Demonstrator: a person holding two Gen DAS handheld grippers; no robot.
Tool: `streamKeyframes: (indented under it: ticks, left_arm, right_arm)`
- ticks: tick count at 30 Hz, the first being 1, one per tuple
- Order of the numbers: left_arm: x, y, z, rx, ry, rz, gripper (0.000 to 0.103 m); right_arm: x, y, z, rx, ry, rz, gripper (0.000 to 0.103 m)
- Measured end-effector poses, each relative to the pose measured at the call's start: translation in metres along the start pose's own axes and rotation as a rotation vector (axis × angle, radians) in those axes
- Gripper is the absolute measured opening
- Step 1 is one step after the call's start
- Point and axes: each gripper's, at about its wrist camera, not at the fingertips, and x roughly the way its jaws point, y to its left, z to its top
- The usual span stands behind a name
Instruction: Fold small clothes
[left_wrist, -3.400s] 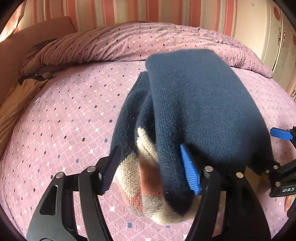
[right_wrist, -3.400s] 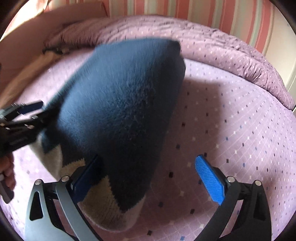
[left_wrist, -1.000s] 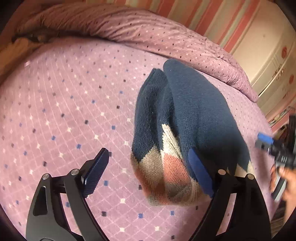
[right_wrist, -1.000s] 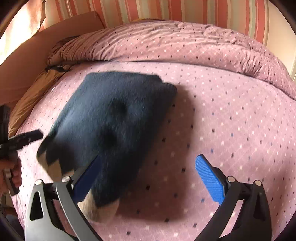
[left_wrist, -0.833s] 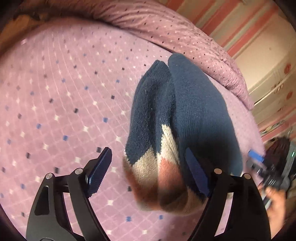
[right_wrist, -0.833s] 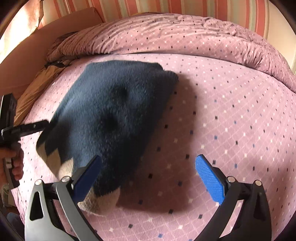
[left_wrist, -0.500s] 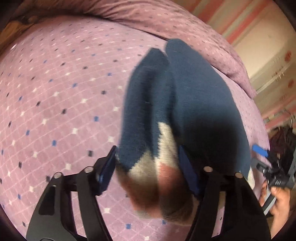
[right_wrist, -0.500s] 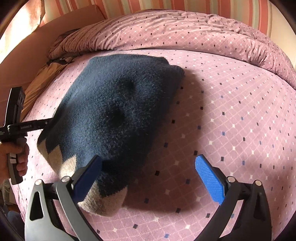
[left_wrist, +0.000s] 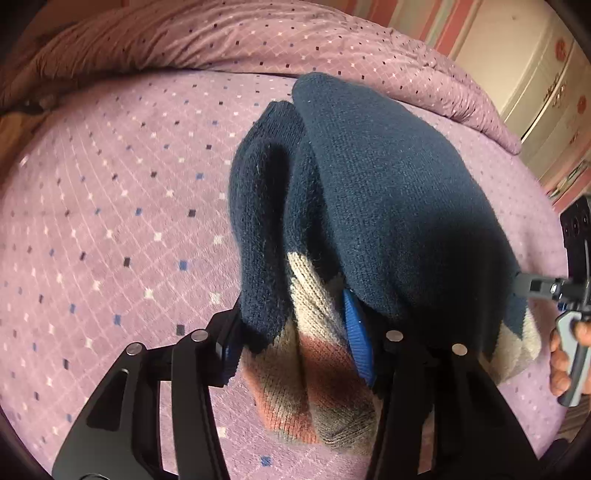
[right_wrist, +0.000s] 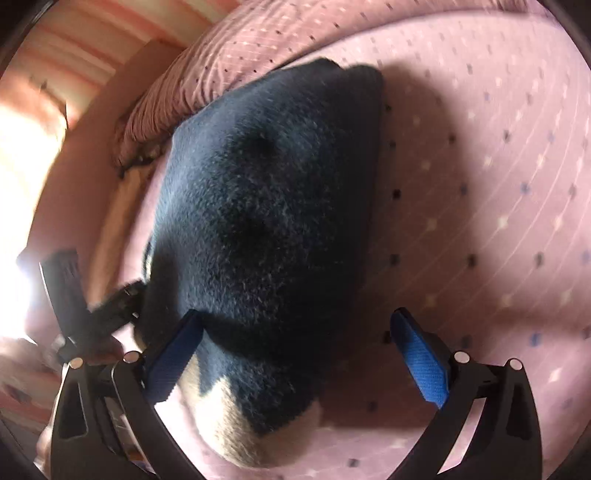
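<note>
A: Between the left gripper's (left_wrist: 291, 336) jaws sits the near end of the folded navy knitted sweater with the cream and rust diamond band (left_wrist: 369, 206); the jaws have just been closing and now pinch that thick fold.

B: So it's gripped again, likely for shifting or another fold. And the right gripper (right_wrist: 295, 354)?

A: Its jaws stand spread, with the sweater's near corner between them but not pinched.

B: Room to move?

A: Bare pink dotted bedsheet (left_wrist: 110, 221) lies left of and beyond the left jaws; the rumpled duvet (left_wrist: 258, 40) lies farther back.
</note>
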Motion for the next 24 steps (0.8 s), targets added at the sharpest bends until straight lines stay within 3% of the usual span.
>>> streamKeyframes:
  ticks: [3, 10, 13, 24]
  left_arm:
    - [-0.003, -0.009, 0.0, 0.059, -0.018, 0.045, 0.043]
    - [-0.012, -0.02, -0.004, 0.092, -0.07, 0.101, 0.027]
    - [-0.02, -0.028, -0.004, 0.1, -0.106, 0.104, 0.024]
    - [-0.052, -0.058, 0.009, 0.149, -0.2, 0.046, 0.022]
  right_arm:
    - [0.01, 0.004, -0.002, 0.014, 0.005, 0.036, 0.101]
    - [0.009, 0.036, -0.01, -0.107, -0.07, -0.037, 0.065]
    - [0.004, 0.044, -0.014, -0.157, -0.097, -0.066, 0.058]
    - [-0.046, 0.085, -0.015, -0.323, -0.237, -0.122, 0.051]
